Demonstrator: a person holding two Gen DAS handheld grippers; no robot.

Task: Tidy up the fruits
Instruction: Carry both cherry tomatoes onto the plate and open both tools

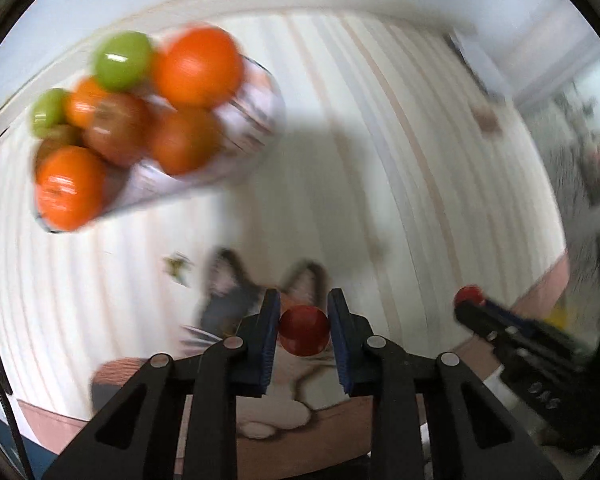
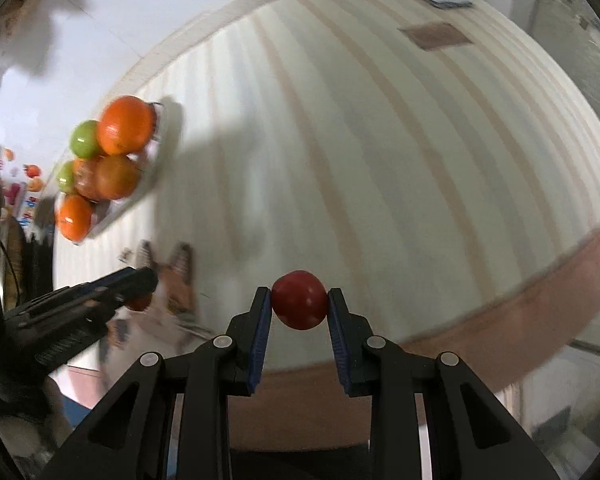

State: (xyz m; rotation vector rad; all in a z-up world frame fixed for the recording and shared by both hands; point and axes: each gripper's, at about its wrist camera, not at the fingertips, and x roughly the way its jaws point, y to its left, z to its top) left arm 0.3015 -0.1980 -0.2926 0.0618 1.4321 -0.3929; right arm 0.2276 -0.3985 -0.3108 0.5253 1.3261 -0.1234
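Left gripper (image 1: pixel 303 312): jaws clenched on small round red fruit (image 1: pixel 304 330), held above striped cloth-covered surface (image 1: pixel 380 160). Right gripper (image 2: pixel 299 309): jaws clenched on second small round red fruit (image 2: pixel 299 300), also clear of surface. Clear basket (image 1: pixel 256 120) of orange and green fruits sits far left on surface.

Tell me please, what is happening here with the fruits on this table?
A person is sorting fruit with two hand-held grippers. The left gripper is shut on a small red fruit, and the right gripper is shut on another red fruit. Both are held above the striped tablecloth. A basket further back on the table already holds oranges and green fruits. The red fruits are not in the basket yet.
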